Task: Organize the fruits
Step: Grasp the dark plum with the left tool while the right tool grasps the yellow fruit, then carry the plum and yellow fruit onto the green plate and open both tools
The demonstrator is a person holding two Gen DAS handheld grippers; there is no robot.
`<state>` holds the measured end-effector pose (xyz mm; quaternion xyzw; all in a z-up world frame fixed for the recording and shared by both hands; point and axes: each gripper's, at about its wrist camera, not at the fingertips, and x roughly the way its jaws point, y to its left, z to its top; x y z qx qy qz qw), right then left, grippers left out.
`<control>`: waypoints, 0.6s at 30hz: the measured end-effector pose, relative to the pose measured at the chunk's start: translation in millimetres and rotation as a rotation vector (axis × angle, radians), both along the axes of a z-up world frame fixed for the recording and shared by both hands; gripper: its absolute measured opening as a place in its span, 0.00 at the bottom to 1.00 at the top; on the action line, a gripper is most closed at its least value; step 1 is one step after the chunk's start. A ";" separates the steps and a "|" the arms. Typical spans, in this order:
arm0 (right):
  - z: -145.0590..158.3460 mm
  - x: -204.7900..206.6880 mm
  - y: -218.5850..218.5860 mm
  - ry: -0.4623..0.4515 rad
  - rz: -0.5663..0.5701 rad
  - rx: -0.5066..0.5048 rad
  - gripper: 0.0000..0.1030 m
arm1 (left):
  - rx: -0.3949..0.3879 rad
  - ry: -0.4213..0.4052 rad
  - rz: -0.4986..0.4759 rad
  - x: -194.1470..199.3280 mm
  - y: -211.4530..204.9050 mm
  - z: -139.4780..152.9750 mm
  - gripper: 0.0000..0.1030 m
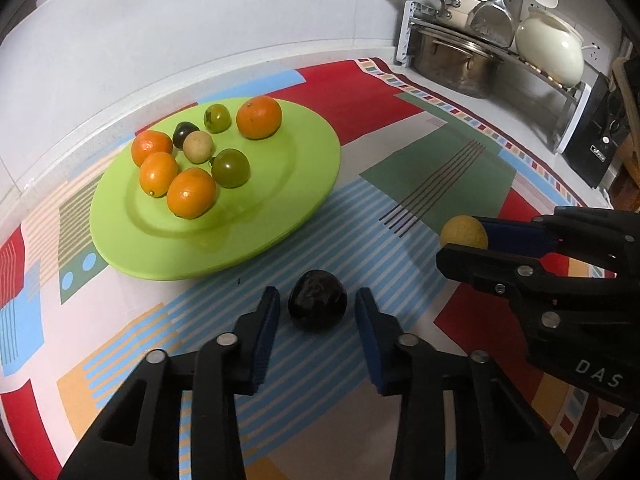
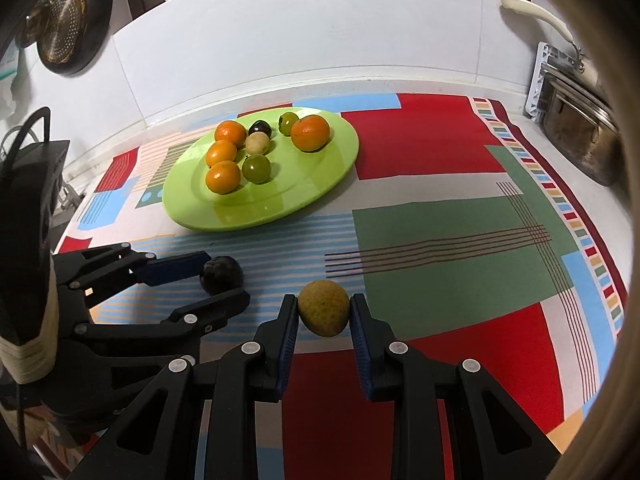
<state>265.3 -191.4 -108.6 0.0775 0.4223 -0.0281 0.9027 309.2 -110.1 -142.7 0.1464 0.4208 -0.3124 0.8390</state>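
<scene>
Left wrist view: left gripper (image 1: 317, 308) spread apart around dark plum (image 1: 317, 306), pads not touching it, on the cloth (image 1: 432, 184) just off the green plate's (image 1: 280, 216) near rim. Right gripper (image 2: 324, 314) pinches yellow fruit (image 2: 324, 308), both pads touching. Plate holds eight fruits, toward the counter's back edge.

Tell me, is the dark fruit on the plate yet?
No. The dark fruit lies on the cloth before the plate, between the open left gripper's fingers.

Dark glossy plum (image 1: 317, 306) and yellow-green fruit (image 2: 324, 308) on patterned cloth, eight small fruits on green plate (image 1: 280, 208)
</scene>
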 end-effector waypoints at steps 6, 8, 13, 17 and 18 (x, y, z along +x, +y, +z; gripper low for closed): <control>-0.8 1.3 -1.6 -0.001 0.017 0.001 0.27 | -0.003 0.002 0.013 -0.5 -1.8 0.7 0.28; -0.8 1.6 -1.4 -0.002 0.021 0.001 0.27 | -0.012 -0.002 0.019 -2.9 -0.7 4.4 0.28; 2.3 0.1 -0.8 -0.010 0.034 0.003 0.27 | -0.022 -0.027 0.037 -11.9 5.0 18.1 0.28; 8.6 -3.5 1.0 -0.027 0.042 0.005 0.27 | -0.041 -0.041 0.056 -17.2 12.1 29.2 0.28; 10.2 -4.4 1.9 -0.032 0.043 0.005 0.27 | -0.045 -0.043 0.061 -18.4 14.1 31.9 0.28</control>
